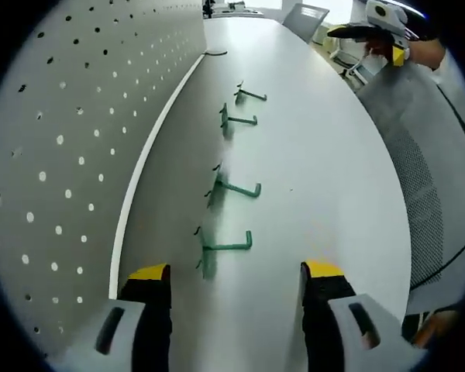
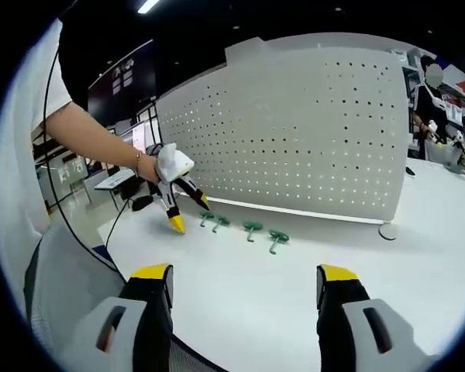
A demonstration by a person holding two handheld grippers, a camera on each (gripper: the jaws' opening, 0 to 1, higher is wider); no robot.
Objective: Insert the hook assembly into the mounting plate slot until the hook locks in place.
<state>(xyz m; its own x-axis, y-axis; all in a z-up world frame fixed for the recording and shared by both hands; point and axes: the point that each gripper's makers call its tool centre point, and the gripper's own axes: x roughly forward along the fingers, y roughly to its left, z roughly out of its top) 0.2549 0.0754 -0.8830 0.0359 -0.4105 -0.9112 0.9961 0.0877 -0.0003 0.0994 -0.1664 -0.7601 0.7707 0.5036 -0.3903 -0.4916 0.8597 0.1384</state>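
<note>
Since all four hooks lie loose on the tabletop (image 1: 318, 155), nothing looks inserted yet; I'd call the task at its start.

Left gripper view: the hooks sit in a row running away from the camera, parallel to the pegboard (image 1: 70, 155) and a short way off its base. Nearest hook (image 1: 229, 246), then second hook (image 1: 236, 187), third hook (image 1: 239, 119), far hook (image 1: 250, 95). Each has its mounting end toward the pegboard and its long arm pointing away from the board across the tabletop, tip bent up at the free end. So the long axis is roughly square to the board face. Small prongs at the board end are too small to read.

Left gripper (image 1: 236, 279): fingers apart, holding nothing, lined up just short of the nearest hook, which lies between the finger lines but not touched.

Right gripper (image 2: 244, 283): fingers apart, holding nothing, well back from the row. In the right gripper view the left gripper (image 2: 182, 213) hovers at the left end of the row, tips near the end hook (image 2: 205, 219), fingers spread, no contact that I can tell.

Pegboard stands upright on the tabletop; I take it as the mounting plate, holes all empty as far as I can see.

Left to do, as I judge it: grasp a hook, lift, turn the mounting end at the holes, push in until it locks.
</note>
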